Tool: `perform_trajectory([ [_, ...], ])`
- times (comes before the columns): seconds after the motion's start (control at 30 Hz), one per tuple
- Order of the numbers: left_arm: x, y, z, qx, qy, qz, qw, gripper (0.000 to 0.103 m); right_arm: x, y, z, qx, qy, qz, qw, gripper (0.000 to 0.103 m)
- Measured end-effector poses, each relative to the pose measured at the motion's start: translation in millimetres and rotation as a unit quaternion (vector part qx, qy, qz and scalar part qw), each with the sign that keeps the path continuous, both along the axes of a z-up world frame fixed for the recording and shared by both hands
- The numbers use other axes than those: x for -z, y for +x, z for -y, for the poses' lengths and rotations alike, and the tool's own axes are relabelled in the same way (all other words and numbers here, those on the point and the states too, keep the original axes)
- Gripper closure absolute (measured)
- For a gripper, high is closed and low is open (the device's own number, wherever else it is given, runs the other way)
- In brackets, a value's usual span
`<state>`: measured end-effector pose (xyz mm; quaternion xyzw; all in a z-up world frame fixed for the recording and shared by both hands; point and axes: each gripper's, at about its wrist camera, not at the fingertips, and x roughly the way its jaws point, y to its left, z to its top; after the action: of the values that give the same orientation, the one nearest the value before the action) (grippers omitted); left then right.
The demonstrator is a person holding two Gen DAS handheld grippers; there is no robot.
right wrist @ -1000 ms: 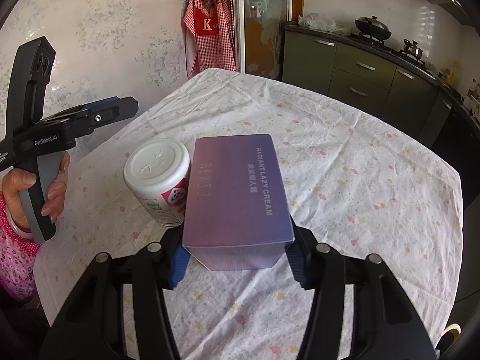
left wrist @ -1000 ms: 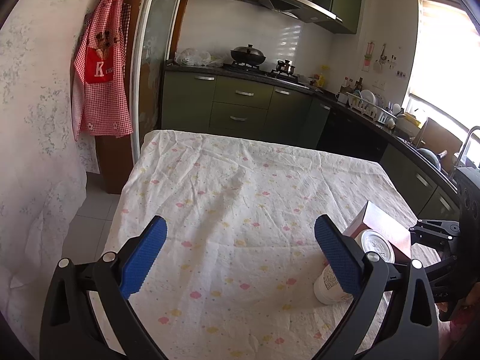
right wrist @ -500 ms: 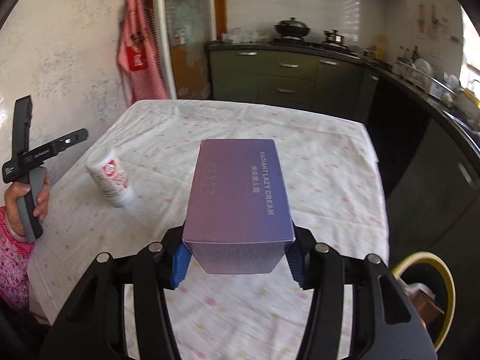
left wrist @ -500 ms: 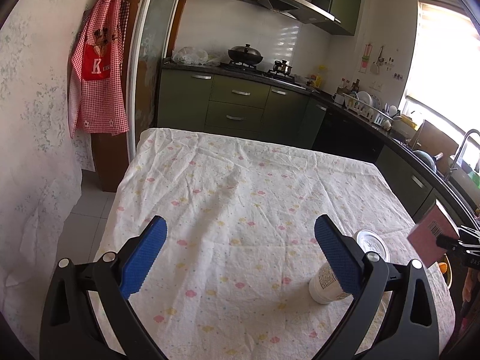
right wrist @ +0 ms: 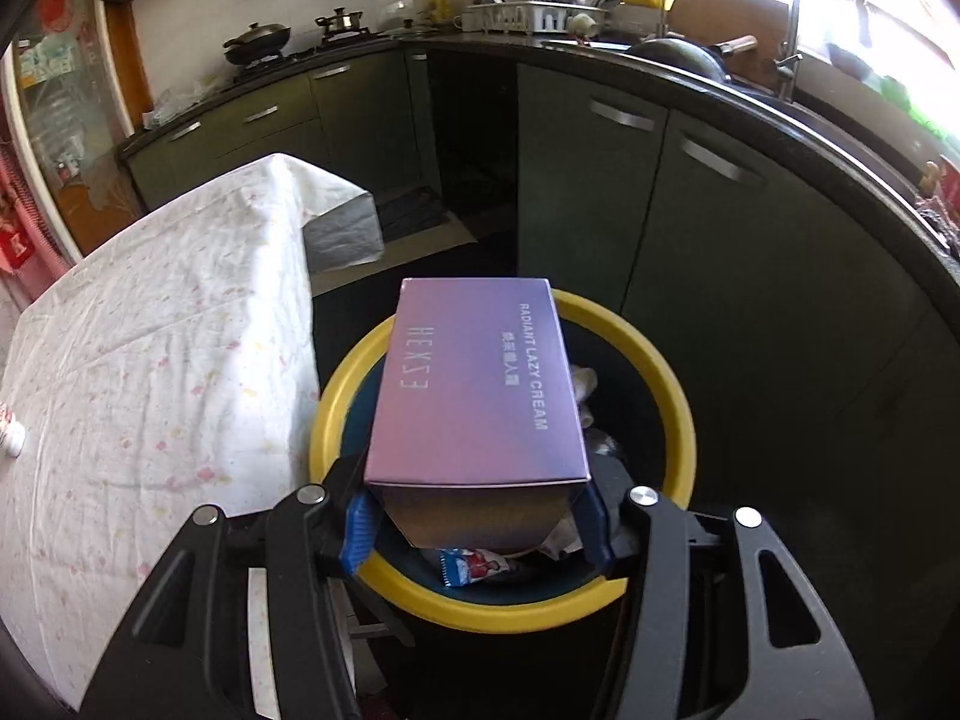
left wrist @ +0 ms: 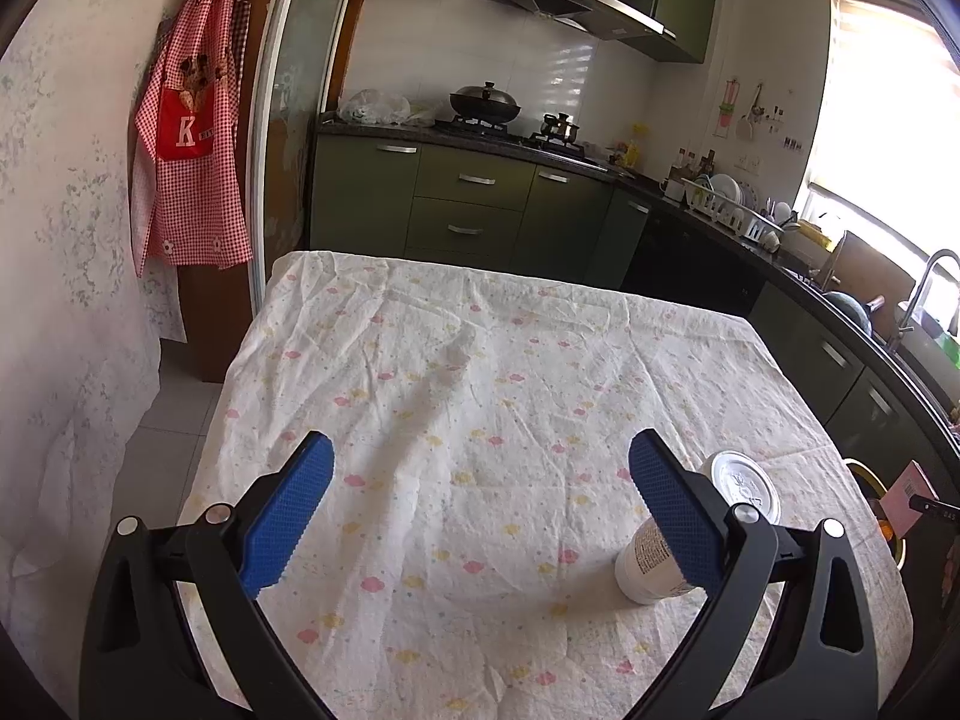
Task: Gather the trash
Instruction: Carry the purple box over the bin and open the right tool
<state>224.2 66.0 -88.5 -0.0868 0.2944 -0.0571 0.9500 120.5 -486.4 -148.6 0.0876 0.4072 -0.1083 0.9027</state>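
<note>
My right gripper is shut on a purple cream box and holds it over a yellow-rimmed trash bin that stands beside the table. Wrappers lie inside the bin. The box also shows small at the right edge of the left wrist view. My left gripper is open and empty above the table's near part. A white bottle with a white lid stands on the tablecloth, partly hidden behind the left gripper's right finger. Its edge also shows in the right wrist view.
The table has a white flowered cloth. Green kitchen cabinets curve close behind the bin. A red checked apron hangs on the wall to the left. A sink tap stands on the counter.
My right gripper has swung right with the purple box, off the table and over the trash bin. My left gripper has stayed open over the table.
</note>
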Motion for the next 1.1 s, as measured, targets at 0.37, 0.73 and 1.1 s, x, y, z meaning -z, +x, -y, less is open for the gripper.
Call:
perform_trajectory([
  [0.37, 3, 0, 5, 0.007, 0.008, -0.005, 0.9999, 0.006, 29, 22, -10, -0.036, -0.062, -0.053, 0.996, 0.049],
  [0.73, 2, -3, 12, 0.023, 0.014, 0.001, 0.9996, 0.006, -2, -4, -10, -0.022, -0.038, 0.007, 0.999, 0.041],
  [1.1, 1, -6, 20, 0.048, 0.018, 0.005, 0.9987, 0.006, 24, 47, -27, -0.055, -0.026, -0.036, 0.998, 0.051],
])
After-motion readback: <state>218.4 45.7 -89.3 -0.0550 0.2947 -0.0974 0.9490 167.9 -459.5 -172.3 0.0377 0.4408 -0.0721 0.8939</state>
